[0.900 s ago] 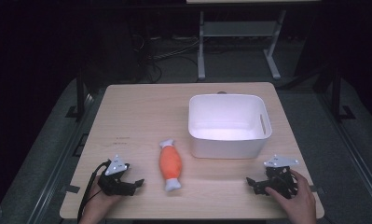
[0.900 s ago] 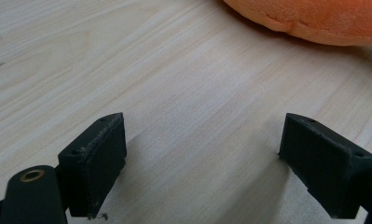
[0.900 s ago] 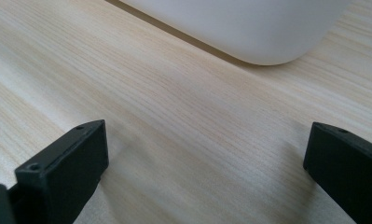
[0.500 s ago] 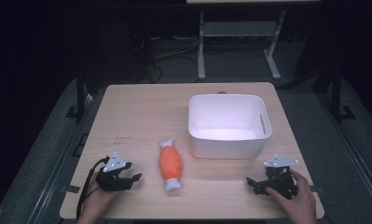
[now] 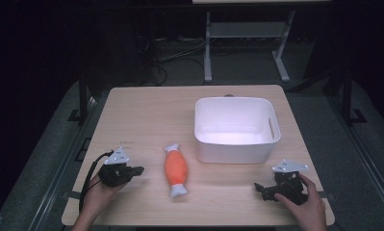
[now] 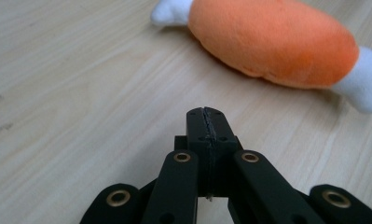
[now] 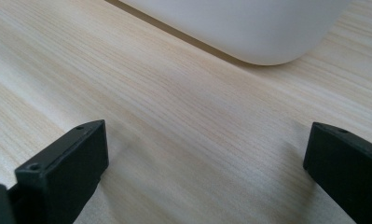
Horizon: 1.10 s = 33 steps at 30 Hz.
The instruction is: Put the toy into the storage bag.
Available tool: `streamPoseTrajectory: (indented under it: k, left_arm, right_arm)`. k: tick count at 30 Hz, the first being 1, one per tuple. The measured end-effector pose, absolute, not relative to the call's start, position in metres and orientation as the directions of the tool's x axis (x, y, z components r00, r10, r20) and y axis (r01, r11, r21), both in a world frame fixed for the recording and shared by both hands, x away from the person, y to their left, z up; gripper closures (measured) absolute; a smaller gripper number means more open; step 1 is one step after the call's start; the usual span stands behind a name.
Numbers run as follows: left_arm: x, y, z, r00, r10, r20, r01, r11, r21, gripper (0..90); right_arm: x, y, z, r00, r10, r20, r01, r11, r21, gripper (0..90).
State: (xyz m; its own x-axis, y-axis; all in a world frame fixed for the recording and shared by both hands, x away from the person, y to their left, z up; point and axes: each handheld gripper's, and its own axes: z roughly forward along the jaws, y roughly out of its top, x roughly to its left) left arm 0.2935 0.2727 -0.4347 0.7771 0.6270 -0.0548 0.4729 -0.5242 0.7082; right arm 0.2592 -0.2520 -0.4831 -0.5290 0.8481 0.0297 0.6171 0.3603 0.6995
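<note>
Evidently the work in hand is picking up the plush drumstick (image 5: 176,169), an orange toy with white ends, which is lying on the wooden table (image 5: 146,115) between the two hands and just left of the white bin (image 5: 236,129), apart from it; its long axis is running roughly away from the person, one white end near the front edge.

The left gripper (image 5: 135,171) is sitting just beside the toy and pointing at it, and its jaws are pressed together with nothing between them, as the left gripper view is showing plainly (image 6: 207,126); the toy (image 6: 272,44) is lying ahead and slightly to that camera's right, not touching the tips. The right gripper (image 5: 262,188) is resting near the front right corner, below the bin, with its jaws spread wide and nothing held; the bin wall (image 7: 249,28) is looming ahead of it.

To do the reach well, I judge that the left jaws need spreading before they are closing in, since clenched tips would only be nudging the soft toy aside; the approach should be coming across the thick orange middle rather than a white end, because the ends look floppy and the body is likely giving a fuller, steadier bite; the plush will probably be squashing under pressure, so a firm squeeze seems safe; keeping the tips low to the wood should be helping one jaw slide under the curve.
</note>
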Motion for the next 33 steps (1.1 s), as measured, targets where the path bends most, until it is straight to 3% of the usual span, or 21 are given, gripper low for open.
streamPoseTrajectory:
  k: [33]
  left_arm:
    - [0.37,0.198,-0.405,0.848,0.529,-0.038,0.385,-0.565,0.73,89.7]
  right_arm:
    - [0.259,-0.252,-0.483,-0.529,0.848,0.03,0.617,0.36,0.699,0.0]
